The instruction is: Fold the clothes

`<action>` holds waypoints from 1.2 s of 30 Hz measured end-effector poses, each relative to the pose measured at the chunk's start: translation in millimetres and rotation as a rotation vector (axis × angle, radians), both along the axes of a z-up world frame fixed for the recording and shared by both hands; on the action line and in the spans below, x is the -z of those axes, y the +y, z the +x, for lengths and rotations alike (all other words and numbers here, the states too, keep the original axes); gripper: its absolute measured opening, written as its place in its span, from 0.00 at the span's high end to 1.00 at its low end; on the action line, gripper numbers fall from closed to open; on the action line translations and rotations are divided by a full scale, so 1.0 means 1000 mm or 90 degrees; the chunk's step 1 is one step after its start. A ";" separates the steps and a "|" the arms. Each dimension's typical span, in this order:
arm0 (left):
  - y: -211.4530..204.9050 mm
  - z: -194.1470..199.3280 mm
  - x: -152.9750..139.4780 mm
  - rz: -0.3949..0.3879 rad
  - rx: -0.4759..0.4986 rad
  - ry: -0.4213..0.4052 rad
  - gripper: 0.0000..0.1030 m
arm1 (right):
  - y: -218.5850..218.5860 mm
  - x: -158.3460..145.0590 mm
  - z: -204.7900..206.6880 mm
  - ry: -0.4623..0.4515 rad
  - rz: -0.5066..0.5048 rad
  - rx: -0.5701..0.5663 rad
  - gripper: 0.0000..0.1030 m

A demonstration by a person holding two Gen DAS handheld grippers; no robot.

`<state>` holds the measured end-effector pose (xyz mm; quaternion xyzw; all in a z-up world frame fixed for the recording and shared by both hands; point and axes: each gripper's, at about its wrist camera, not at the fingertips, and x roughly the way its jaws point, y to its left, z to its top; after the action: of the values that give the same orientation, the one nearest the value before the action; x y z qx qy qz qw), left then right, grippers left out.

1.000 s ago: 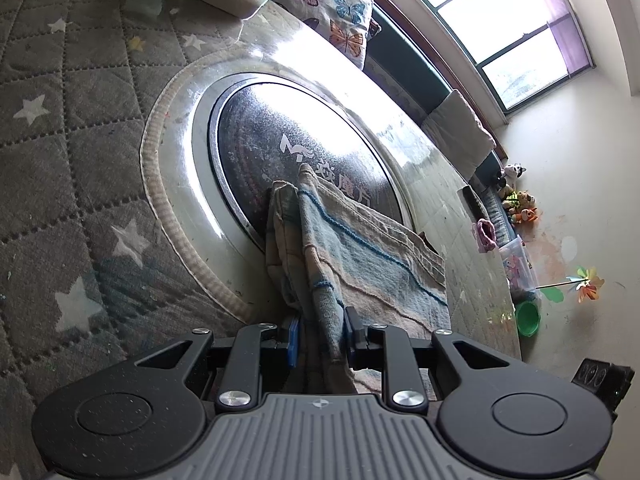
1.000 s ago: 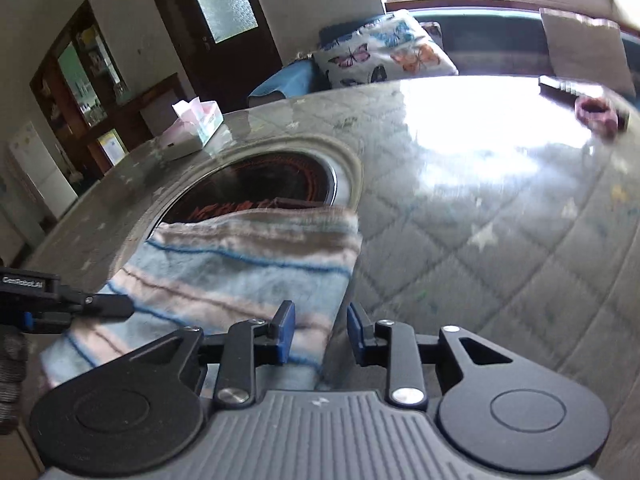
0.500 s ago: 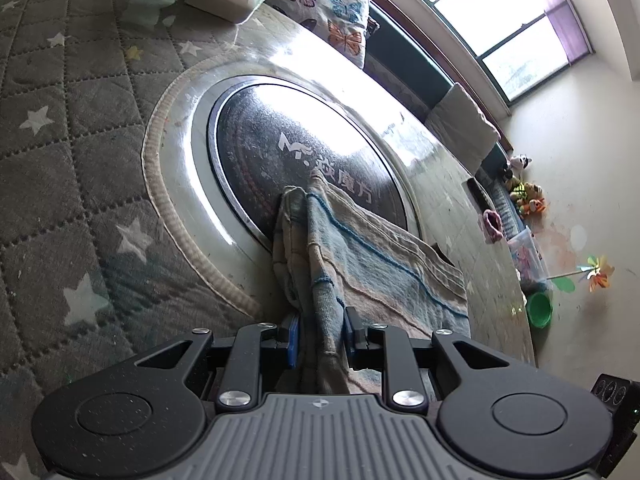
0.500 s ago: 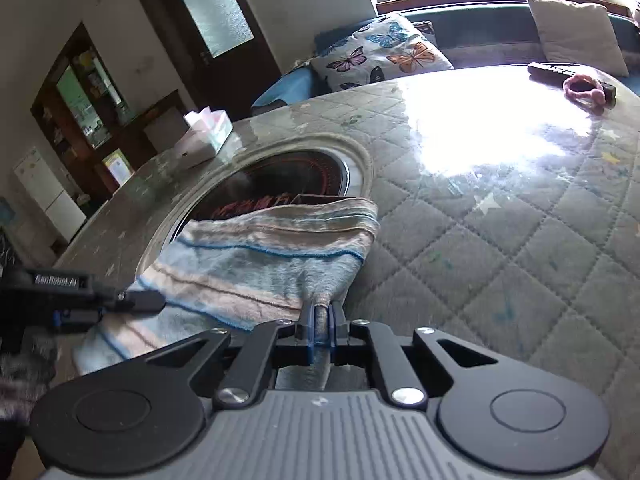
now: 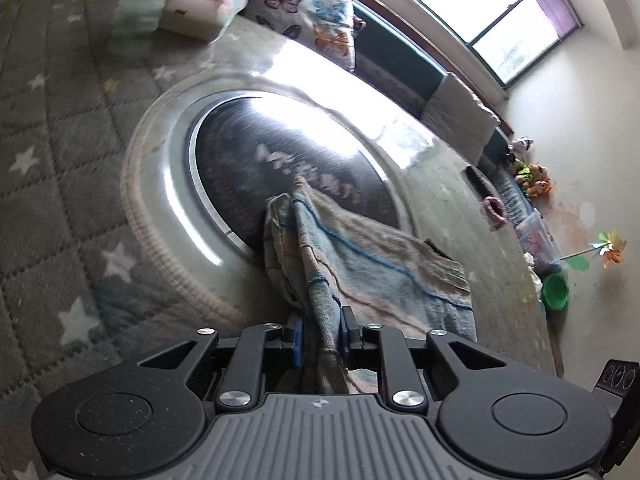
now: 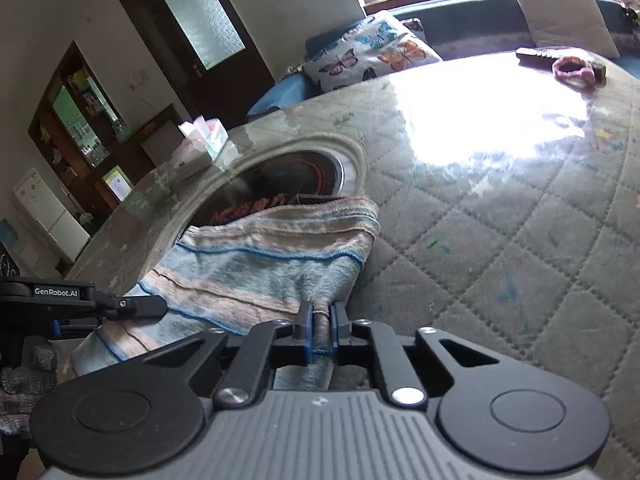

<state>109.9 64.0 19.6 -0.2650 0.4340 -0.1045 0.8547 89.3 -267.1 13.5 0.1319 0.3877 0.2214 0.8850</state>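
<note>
A folded striped cloth (image 5: pixel 360 256), blue and beige, lies on the round quilted table, partly over the dark centre disc (image 5: pixel 272 160). My left gripper (image 5: pixel 321 330) is shut on the cloth's near corner, and the fabric rises between its pads. In the right wrist view the same cloth (image 6: pixel 264 256) spreads to the left. My right gripper (image 6: pixel 320 324) is shut on the cloth's near right corner. The left gripper (image 6: pixel 132 307) shows at the left edge of that view, holding the cloth's other near corner.
A tissue box (image 5: pixel 204 8) and a butterfly pillow (image 5: pixel 308 28) are at the table's far side. A pink item (image 6: pixel 574 72) and a remote (image 6: pixel 538 55) lie far right. A green cup (image 5: pixel 555 291) and toys are beyond the table edge.
My right gripper has closed on the cloth's near right corner; it was open one second ago. Both grippers have lifted and shifted slightly with the cloth.
</note>
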 end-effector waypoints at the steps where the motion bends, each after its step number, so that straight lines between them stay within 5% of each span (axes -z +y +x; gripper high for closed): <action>1: -0.004 0.002 -0.004 0.001 0.007 -0.005 0.82 | -0.002 -0.003 -0.002 -0.009 0.000 0.001 0.94; 21: -0.159 0.102 -0.036 0.045 0.154 -0.068 0.82 | -0.108 -0.062 0.041 -0.107 -0.097 0.145 0.94; 30: -0.188 0.127 0.001 0.098 0.174 -0.025 0.74 | -0.149 -0.023 0.076 -0.059 -0.121 0.208 0.93; 33: -0.179 0.120 0.000 0.108 0.169 -0.039 0.57 | -0.157 -0.004 0.082 -0.034 -0.127 0.224 0.88; 36: -0.173 0.110 -0.010 0.134 0.169 -0.070 0.56 | -0.157 -0.007 0.074 -0.053 -0.139 0.220 0.86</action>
<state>220.1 -108.8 29.5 -0.1087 0.4265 -0.1846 0.8787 163.7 -423.8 20.5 0.0904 0.3440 0.0283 0.9342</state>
